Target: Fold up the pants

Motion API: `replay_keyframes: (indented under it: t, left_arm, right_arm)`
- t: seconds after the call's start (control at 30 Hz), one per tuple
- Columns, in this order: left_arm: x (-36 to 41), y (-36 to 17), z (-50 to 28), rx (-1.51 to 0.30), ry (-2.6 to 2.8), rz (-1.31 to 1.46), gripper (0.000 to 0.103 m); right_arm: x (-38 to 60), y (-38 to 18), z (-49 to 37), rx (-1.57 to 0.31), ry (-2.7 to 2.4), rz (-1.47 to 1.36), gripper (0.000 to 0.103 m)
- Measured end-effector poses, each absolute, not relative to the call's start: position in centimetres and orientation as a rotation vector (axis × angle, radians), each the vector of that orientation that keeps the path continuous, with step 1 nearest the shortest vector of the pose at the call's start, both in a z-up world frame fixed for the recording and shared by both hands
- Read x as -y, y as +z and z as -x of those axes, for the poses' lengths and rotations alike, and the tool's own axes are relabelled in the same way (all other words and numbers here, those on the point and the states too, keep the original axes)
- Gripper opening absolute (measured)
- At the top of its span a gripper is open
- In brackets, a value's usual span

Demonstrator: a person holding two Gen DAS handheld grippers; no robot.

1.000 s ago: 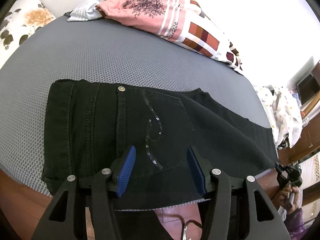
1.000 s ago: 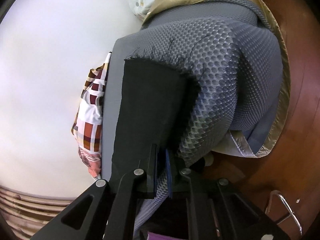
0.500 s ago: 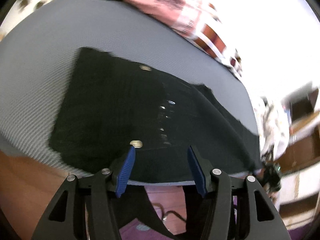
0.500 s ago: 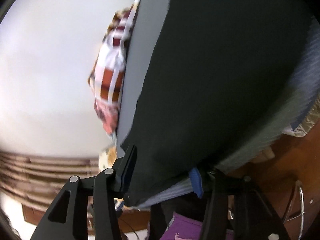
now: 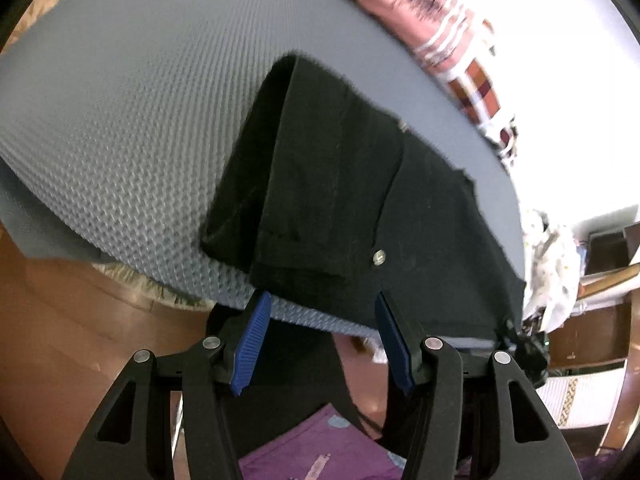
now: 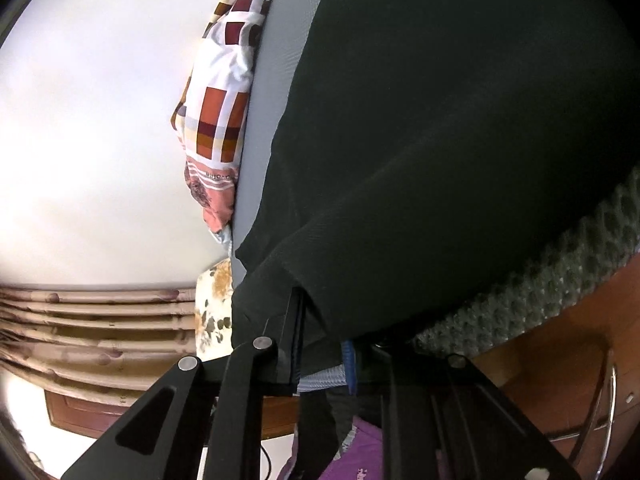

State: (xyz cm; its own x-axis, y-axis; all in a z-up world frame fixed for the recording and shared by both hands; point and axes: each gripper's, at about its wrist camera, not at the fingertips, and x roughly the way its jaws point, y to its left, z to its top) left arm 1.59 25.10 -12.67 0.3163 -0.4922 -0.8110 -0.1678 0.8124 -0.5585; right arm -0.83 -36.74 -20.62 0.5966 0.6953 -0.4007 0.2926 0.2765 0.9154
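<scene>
The black pants lie near the front edge of the grey bed, now folded narrower than a second ago. The left gripper has pulled back, jaws apart and empty. The right gripper has clamped a pants edge.

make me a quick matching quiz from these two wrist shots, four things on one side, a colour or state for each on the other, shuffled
Things:
1. pants
2. left gripper
3. right gripper
4. mattress cover

Colours or states:
A. grey, bumpy texture
B. open, blue fingers apart at the bed edge, holding nothing
C. black, lying on the bed
D. closed on a fold of black cloth

Pairs: 1-C, 2-B, 3-D, 4-A
</scene>
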Motion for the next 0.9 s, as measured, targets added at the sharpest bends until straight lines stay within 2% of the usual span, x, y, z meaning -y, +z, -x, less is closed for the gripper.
replay_keyframes:
  t: [0.17,0.27,0.37,0.5,0.67,0.77,0.9]
  left_arm:
    - [-24.9,-13.2,-2.0,-1.223,-0.252,0.691,0.055]
    - [-24.2,-12.4,-2.2,-1.189,-0.202,0.590,0.023]
    - [-23.7,-10.8,-2.3,-1.139,-0.156,0.508,0.017]
    - [-24.9,-9.0,-2.6,-1.067,-0.127,0.470,0.016]
    - [-25.8,-12.7,-3.1,-1.152,-0.098,0.469,0.016]
    - [-25.3,-12.2,-3.0,-1.132,-0.086,0.436,0.016]
    - [-25.1,-11.7,-2.9,-1.119,-0.084,0.425,0.016]
  right_arm:
    - [36.7,-20.5,0.6,-0.952,0.334,-1.304,0.018]
    - [36.6,-20.3,0.4,-0.954,0.329,-1.278,0.017]
    - [36.4,-20.0,0.2,-0.957,0.335,-1.250,0.017]
    - [35.9,-20.0,0.0,-0.973,0.357,-1.235,0.017]
    - [35.6,-20.2,-0.3,-0.992,0.369,-1.224,0.014]
    - [35.4,-20.1,-0.4,-1.012,0.352,-1.196,0.008]
    - [35.2,-19.7,0.1,-1.031,0.335,-1.177,0.006]
